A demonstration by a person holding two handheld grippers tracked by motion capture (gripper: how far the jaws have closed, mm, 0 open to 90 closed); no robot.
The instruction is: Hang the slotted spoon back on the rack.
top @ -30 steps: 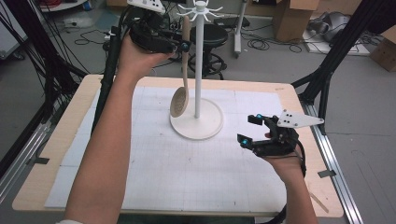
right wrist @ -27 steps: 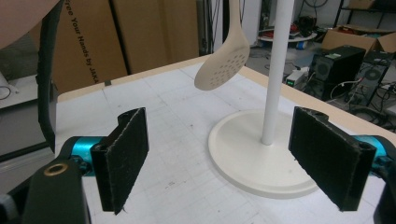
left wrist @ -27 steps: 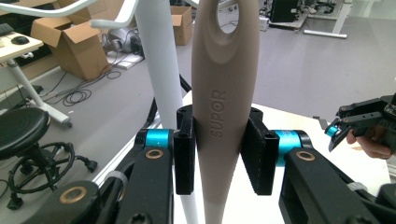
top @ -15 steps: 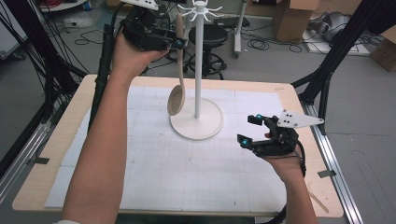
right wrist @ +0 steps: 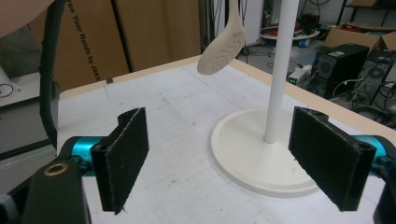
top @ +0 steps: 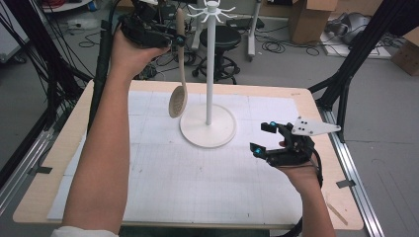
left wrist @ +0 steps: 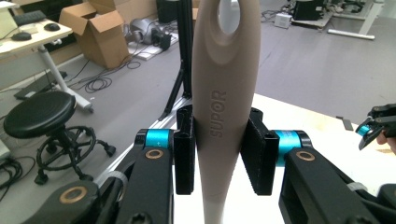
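While the left claw [top: 174,39] is clamping its two black pads on the handle of the one beige slotted spoon [top: 178,96], that spoon is hanging upright in the air with its perforated bowl downward, just beside the pole of the single white stand with a round base and hooks at its top [top: 209,98] and apart from it. In the left gripper view the handle [left wrist: 224,107] is sitting squarely between the pads, both pressing on it, its hanging hole above them. The spoon's bowl is hovering clear of the white gridded mat [top: 197,182], over the stand's left side near the far edge of the wooden desk [top: 59,163]. The right claw [top: 263,137] is resting low over the mat to the right of the stand's base, its jaws standing wide apart with nothing between them; in the right gripper view the base [right wrist: 243,144] is lying ahead of the open pads. Wide bare mat is lying open toward the near edge, between the two forearms.
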